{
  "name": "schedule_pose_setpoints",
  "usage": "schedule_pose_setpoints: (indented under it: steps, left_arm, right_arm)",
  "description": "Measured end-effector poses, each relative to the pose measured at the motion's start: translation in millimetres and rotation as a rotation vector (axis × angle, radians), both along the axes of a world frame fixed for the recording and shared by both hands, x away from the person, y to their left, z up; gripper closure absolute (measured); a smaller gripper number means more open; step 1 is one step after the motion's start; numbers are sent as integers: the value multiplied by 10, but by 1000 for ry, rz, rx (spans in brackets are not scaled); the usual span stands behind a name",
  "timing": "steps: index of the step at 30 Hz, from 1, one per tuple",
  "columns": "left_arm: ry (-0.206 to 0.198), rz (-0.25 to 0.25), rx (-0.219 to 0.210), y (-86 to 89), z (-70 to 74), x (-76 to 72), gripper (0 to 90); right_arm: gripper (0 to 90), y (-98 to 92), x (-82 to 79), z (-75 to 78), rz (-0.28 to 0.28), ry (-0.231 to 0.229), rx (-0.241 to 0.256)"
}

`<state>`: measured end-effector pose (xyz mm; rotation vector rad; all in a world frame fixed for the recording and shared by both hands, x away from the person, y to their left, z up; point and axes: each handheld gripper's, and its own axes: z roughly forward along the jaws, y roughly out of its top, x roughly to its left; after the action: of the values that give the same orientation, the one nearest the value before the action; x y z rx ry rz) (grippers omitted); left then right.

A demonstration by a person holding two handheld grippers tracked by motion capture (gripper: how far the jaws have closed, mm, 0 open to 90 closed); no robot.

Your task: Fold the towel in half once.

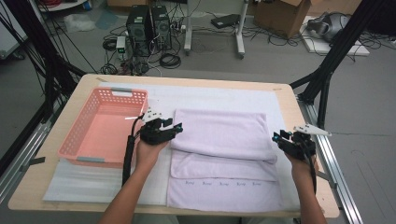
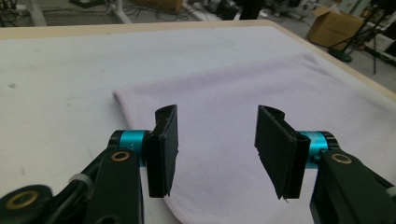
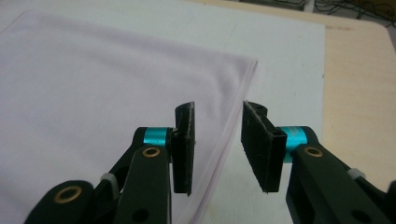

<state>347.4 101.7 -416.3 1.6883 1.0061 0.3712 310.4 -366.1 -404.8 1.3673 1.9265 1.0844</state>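
A pale lilac towel (image 1: pixel 224 154) lies on a white sheet (image 1: pixel 210 95) on the table, its far part folded over the near part. My left gripper (image 1: pixel 176 127) hovers at the fold's left end, open, with only towel (image 2: pixel 219 116) seen past its jaws (image 2: pixel 217 149). My right gripper (image 1: pixel 278 136) sits at the towel's right edge, open with a narrower gap, its jaws (image 3: pixel 217 144) straddling the layered towel edge (image 3: pixel 233 126) without closing on it.
A pink plastic basket (image 1: pixel 112 95) stands empty at the left of the table. The wooden table edge (image 1: pixel 292 109) runs close to the right gripper. Computer towers, cables and a cardboard box sit on the floor beyond.
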Motion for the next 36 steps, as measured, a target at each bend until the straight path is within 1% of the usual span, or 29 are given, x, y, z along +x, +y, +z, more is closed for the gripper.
schedule_pose_setpoints:
  steps: [1, 4, 5, 6, 7, 9, 11, 13, 14, 16, 17, 19, 21, 23, 25, 26, 27, 29, 31, 32, 33, 34, 35, 36]
  left_arm:
    - [6, -8, -8, -1, -29, -65, 493]
    - [24, -37, -25, 17, -120, -263, 484]
    - [27, -39, -37, 31, -150, -332, 488]
    - [31, -41, -40, 48, -179, -396, 488]
    - [37, -44, -34, 70, -204, -458, 487]
    - [45, -48, -19, 113, -245, -582, 487]
    - [51, -49, -11, 157, -274, -696, 487]
    - [53, -45, 9, 206, -290, -797, 487]
    - [54, -43, 12, 233, -296, -840, 489]
    - [58, -44, 3, 288, -312, -906, 490]
    - [58, -44, -4, 309, -324, -933, 491]
    - [68, -51, -11, 329, -353, -975, 492]
    - [66, -67, -10, 314, -342, -986, 499]
    - [81, -84, -3, 271, -341, -1003, 512]
    - [101, -102, 11, 227, -354, -1011, 519]
    - [116, -125, 20, 193, -362, -1012, 524]
    - [119, -132, 28, 162, -363, -1018, 523]
    - [125, -141, 45, 106, -366, -1021, 522]
    - [139, -139, 82, 56, -374, -1012, 513]
    - [148, -141, 103, 35, -378, -1006, 510]
    - [149, -144, 128, 10, -379, -1007, 510]
    - [136, -146, 152, -17, -376, -1018, 511]
    - [125, -146, 178, -40, -374, -1030, 519]
    - [112, -130, 200, -64, -374, -1046, 545]
  right_arm:
    - [642, -5, -81, -19, 1, -4, -1]
    - [628, -16, -332, -84, 4, 3, 11]
    - [628, -15, -412, -113, 12, 5, 9]
    - [629, -12, -492, -141, 20, 9, 4]
    - [630, -8, -571, -166, 23, 9, -4]
    - [632, -14, -709, -220, 26, 13, -2]
    - [632, -28, -802, -254, 30, 30, -12]
    - [620, -50, -867, -258, 31, 50, -4]
    - [619, -59, -900, -256, 30, 49, -3]
    - [615, -78, -968, -244, 29, 47, 3]
    - [615, -91, -994, -236, 30, 44, -1]
    - [624, -113, -1044, -221, 27, 40, 8]
    - [664, -122, -1086, -217, 29, 40, 21]
    - [693, -108, -1110, -221, 45, 48, 27]
    - [685, -69, -1119, -238, 62, 69, 35]
    - [670, -47, -1114, -253, 73, 75, 32]
    - [651, -2, -1105, -279, 87, 92, 18]
    - [623, 69, -1076, -315, 101, 102, -4]
    - [628, 121, -1035, -335, 106, 103, -21]
    - [651, 146, -1016, -347, 107, 111, -29]
    - [683, 166, -994, -365, 113, 120, -49]
    - [708, 187, -974, -391, 114, 134, -75]
    - [740, 202, -961, -414, 118, 139, -87]
    - [782, 208, -961, -413, 119, 135, -94]
